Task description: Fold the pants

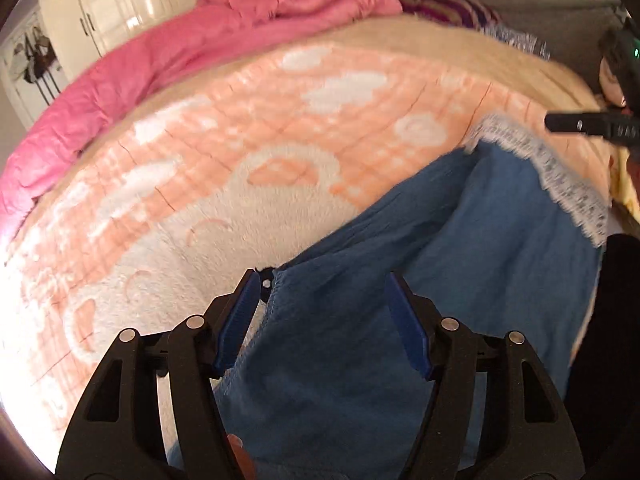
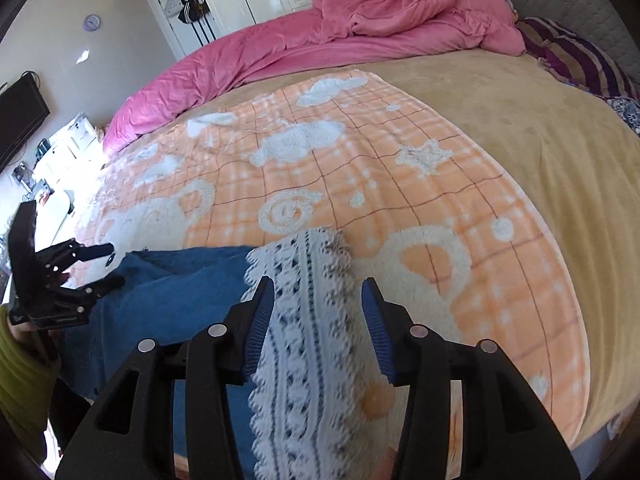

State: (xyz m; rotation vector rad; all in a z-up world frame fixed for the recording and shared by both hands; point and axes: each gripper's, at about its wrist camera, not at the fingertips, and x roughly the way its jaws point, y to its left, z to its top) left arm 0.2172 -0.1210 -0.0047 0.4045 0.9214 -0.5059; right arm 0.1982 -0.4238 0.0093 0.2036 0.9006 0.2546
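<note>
Left tool (image 1: 324,320) hovered low over the pants (image 1: 440,280), pointed along the fabric, jaws spread wide, gripping nothing; blue pads (image 1: 408,332) straddled one denim edge near a seam. Right tool (image 2: 318,332) likewise stood wide open, empty, fingers either side of the lace hem (image 2: 308,320), which lay between them unpinched. Seen from the right wrist, left tool (image 2: 92,268) sat at the far left, jaws apart above the denim's other end, held by a hand in a yellow-green sleeve (image 2: 20,380).

Pants lay stretched flat across the near part of the bed, on the orange checked blanket (image 2: 360,160) with white clouds. Beyond it, a tan cover (image 2: 540,140), a heaped pink duvet (image 2: 360,28) and a striped pillow (image 2: 580,56). No containers visible.
</note>
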